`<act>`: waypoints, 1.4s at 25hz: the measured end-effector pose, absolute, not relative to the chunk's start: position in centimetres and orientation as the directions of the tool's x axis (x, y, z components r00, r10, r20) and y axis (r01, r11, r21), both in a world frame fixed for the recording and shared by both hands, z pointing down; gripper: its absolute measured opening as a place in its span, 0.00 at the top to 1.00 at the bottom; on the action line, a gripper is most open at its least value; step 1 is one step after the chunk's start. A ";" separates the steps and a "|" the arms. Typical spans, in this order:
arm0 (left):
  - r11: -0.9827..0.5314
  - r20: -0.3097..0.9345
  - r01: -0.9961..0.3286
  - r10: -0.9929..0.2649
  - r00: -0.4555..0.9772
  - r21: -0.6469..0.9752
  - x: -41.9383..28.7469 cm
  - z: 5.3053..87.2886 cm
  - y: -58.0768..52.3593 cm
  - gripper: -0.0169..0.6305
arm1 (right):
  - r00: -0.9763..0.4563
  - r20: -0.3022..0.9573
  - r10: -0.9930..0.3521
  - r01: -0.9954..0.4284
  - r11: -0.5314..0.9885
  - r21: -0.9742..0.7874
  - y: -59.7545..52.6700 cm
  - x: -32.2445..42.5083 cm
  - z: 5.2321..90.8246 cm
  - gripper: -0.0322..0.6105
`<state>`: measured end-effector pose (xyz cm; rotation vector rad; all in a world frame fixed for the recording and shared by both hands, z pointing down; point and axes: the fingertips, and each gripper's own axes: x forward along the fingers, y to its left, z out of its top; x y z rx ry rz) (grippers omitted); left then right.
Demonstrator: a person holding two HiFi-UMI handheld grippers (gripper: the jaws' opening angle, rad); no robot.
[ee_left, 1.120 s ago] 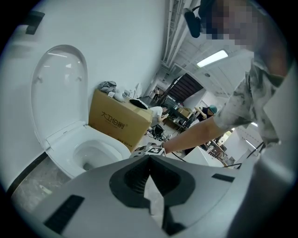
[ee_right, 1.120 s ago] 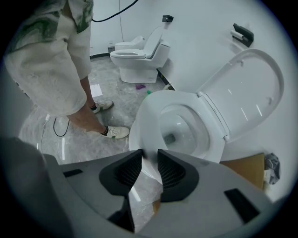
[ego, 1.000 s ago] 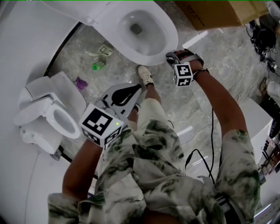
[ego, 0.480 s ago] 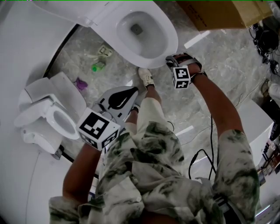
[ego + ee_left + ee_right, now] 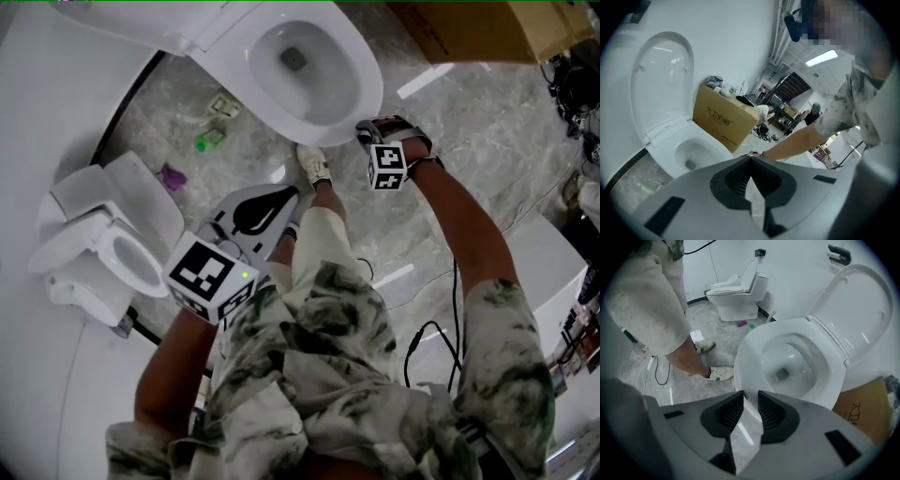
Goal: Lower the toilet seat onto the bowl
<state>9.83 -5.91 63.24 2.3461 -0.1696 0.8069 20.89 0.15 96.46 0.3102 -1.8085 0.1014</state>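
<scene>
Seat lies flat on bowl, lid upright behind. Likely rigid, light, slick plastic; grip front edge. Right tongs open, empty, just off bowl front; left tongs closed, empty.

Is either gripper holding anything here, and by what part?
Nothing is held. The right gripper stands open near the front edge of the toilet seat, not on it; the left gripper is shut, empty.
</scene>
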 end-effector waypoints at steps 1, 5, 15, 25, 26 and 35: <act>-0.783 0.591 -0.315 0.082 0.802 0.536 9.9 63.4 -5.9 0.94 | -0.230 0.960 -0.159 -0.267 0.959 0.095 0.1 20.9 96.6 0.77; -0.777 0.595 -0.324 0.081 0.799 0.540 10.2 64.1 -6.0 0.94 | -0.233 0.961 -0.150 -0.271 0.959 0.084 0.2 20.9 97.2 0.77; -0.768 0.594 -0.332 0.078 0.800 0.548 11.0 65.4 -6.4 0.94 | -0.263 0.954 -0.142 -0.313 0.948 0.055 -0.3 21.1 98.1 0.77; -0.773 0.589 -0.338 0.056 0.806 0.537 11.0 63.3 -6.4 0.94 | -0.289 0.947 -0.140 -0.585 0.809 -0.059 -1.0 21.9 95.8 0.80; -0.775 0.586 -0.338 0.051 0.808 0.534 10.9 62.8 -6.4 0.94 | -0.287 0.948 -0.140 -0.601 0.797 -0.065 -0.9 22.1 95.2 0.80; -0.814 0.572 -0.351 -0.029 0.820 0.463 9.3 56.1 -7.1 0.94 | -0.348 0.891 -0.293 -0.782 0.615 -0.103 -5.2 21.7 84.1 0.81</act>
